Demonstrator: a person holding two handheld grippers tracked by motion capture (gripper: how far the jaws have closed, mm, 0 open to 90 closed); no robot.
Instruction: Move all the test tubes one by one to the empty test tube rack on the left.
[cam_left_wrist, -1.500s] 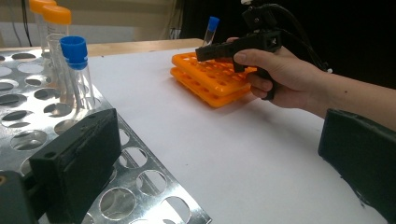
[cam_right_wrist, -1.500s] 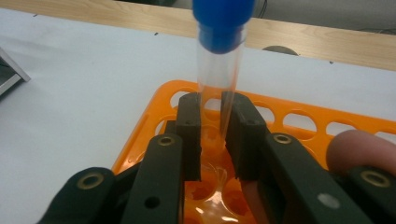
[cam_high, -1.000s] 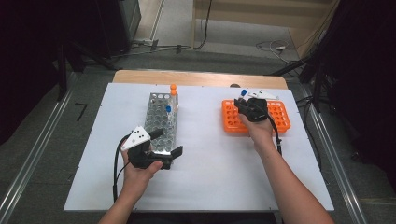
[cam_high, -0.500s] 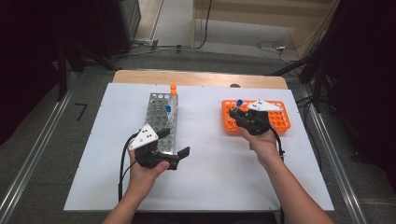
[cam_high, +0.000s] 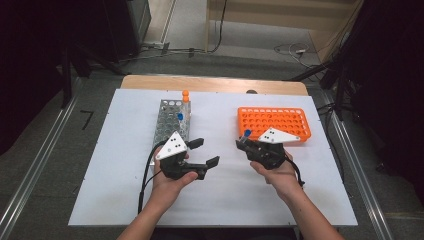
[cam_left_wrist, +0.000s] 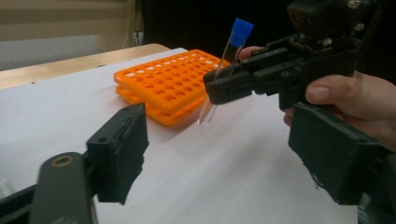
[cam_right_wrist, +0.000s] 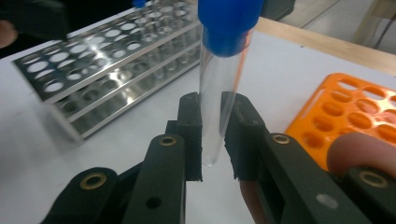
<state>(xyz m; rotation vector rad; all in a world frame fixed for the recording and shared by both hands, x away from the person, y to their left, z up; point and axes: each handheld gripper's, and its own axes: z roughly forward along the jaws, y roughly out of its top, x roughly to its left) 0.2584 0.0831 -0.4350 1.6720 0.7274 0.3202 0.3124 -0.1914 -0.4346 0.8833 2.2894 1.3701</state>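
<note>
Carrying a clear, blue-capped tube (cam_right_wrist: 219, 88) upright between the clamped fingers of your right gripper (cam_high: 248, 145), you hold it above the white surface (cam_high: 225, 200), midway between the racks. Your left gripper (cam_left_wrist: 224, 154) faces it, fingers apart but just closing on nothing. Next likely: hand it over, or lower it into the metal rack (cam_high: 170, 122). Beyond lies the orange rack (cam_high: 295, 122).

Blue cap (cam_right_wrist: 229, 21) of test tube (cam_right_wrist: 215, 107) cut off at top edge; far tubes in metal rack (cam_high: 172, 122) too small to tell.
</note>
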